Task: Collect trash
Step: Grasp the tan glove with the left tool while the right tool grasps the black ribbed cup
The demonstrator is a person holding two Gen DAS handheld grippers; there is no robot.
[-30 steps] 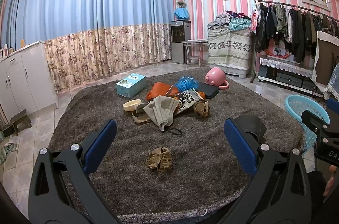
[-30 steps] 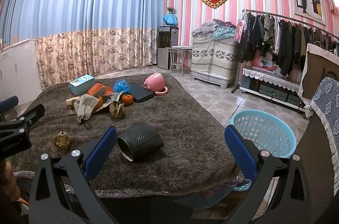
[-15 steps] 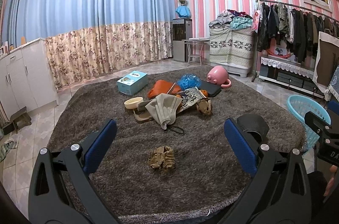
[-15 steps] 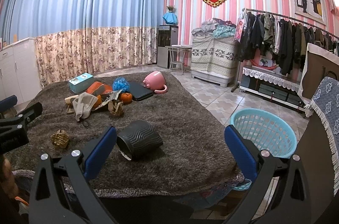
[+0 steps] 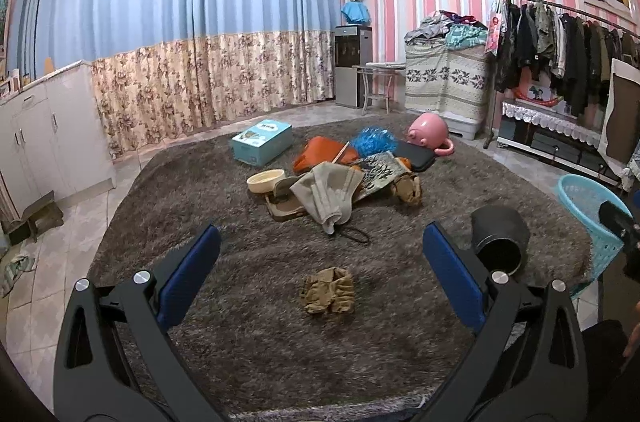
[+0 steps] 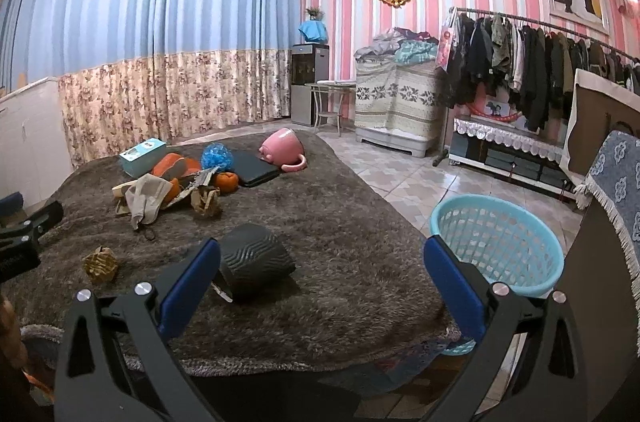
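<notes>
A crumpled brown paper wad (image 5: pixel 329 291) lies on the shaggy brown rug (image 5: pixel 240 322), just ahead of my open, empty left gripper (image 5: pixel 322 264); it also shows in the right wrist view (image 6: pixel 101 265). A second crumpled brown wad (image 5: pixel 408 189) sits by the pile further back. A black ribbed cup (image 6: pixel 256 260) lies on its side in front of my open, empty right gripper (image 6: pixel 322 264). A light blue mesh basket (image 6: pixel 496 240) stands on the tiled floor beside the rug's right edge.
A pile sits mid-rug: teal box (image 5: pixel 262 141), cream bowl (image 5: pixel 266 180), beige cloth (image 5: pixel 328 192), orange bag (image 5: pixel 324 158), blue pompom (image 5: pixel 374 141), black case (image 5: pixel 416 156), pink pig-shaped pot (image 5: pixel 430 132). White cabinets (image 5: pixel 44 126) stand left, a clothes rack (image 6: pixel 532 62) right.
The left gripper has risen and tilted slightly, so the paper wad sits more centred between its fingers. The right view has shifted slightly. Both grippers stay open.
</notes>
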